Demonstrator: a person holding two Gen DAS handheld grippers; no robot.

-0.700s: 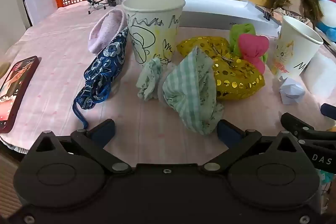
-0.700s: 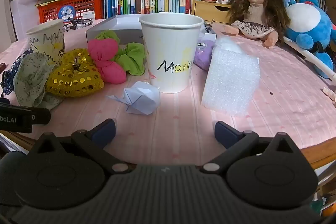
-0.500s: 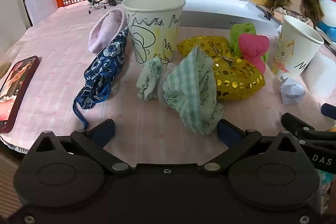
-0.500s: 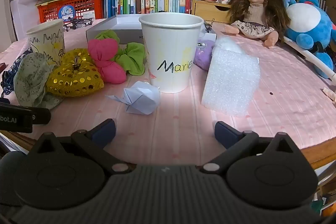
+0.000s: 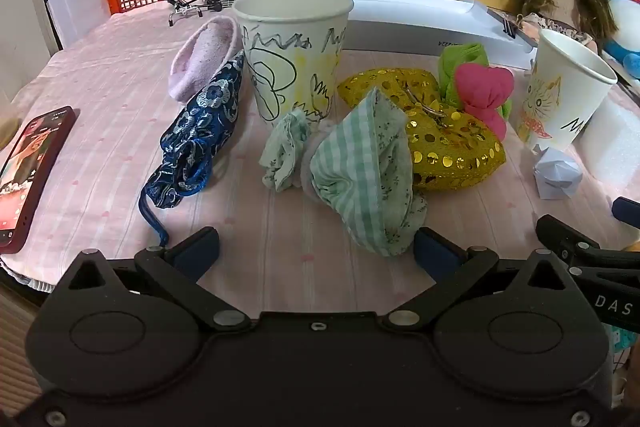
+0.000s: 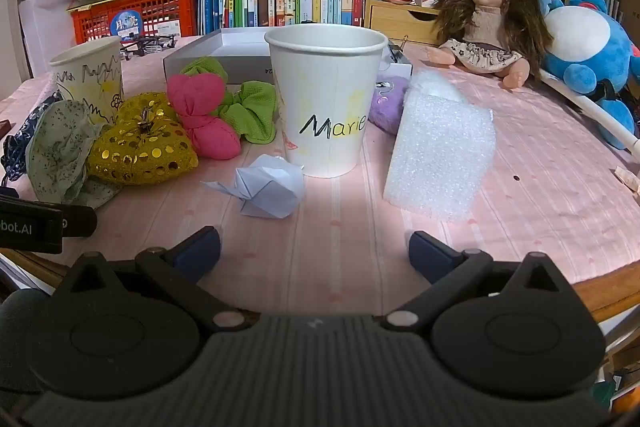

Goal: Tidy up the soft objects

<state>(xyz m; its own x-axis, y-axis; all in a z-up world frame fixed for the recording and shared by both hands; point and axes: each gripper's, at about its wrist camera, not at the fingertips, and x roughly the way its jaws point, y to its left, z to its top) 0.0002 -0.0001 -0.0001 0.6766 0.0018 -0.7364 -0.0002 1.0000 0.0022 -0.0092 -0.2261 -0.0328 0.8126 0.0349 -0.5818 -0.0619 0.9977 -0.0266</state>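
Nothing has been picked up yet; this looks like the very start, with both tools poised at the near edge of the desk [image 6: 540,163], which wears a pink striped cloth. The left tongs [image 5: 316,247] stand wide apart and empty, angled down at the heap in front of them. The right tongs [image 6: 314,245] are equally spread, with only bare cloth between their blue tips.

The soft things lie in a loose cluster between two paper cups. Nearest the left tongs is a green checked cloth [image 5: 360,179], crumpled into a cone, its lower edge just beside the right-hand tip. Against it leans a gold sequinned pouch [image 5: 444,147], and behind that sit a pink fabric bundle [image 5: 482,95] and a green one [image 5: 460,61]. A blue brocade pouch [image 5: 200,135] and a pale pink sock [image 5: 202,57] lie to the left of the doodled cup [image 5: 294,55]. The cup marked "Marie" [image 6: 326,103] stands straight ahead of the right tongs, with a folded paper shape [image 6: 268,191] at its foot and a white foam sheet [image 6: 440,151] beside it.

My guess is the cups are meant to receive the soft pieces. The next move would be for the left tongs to ease forward around the checked cloth and pinch a good fold of it, without dragging the sequinned pouch along or knocking the doodled cup.
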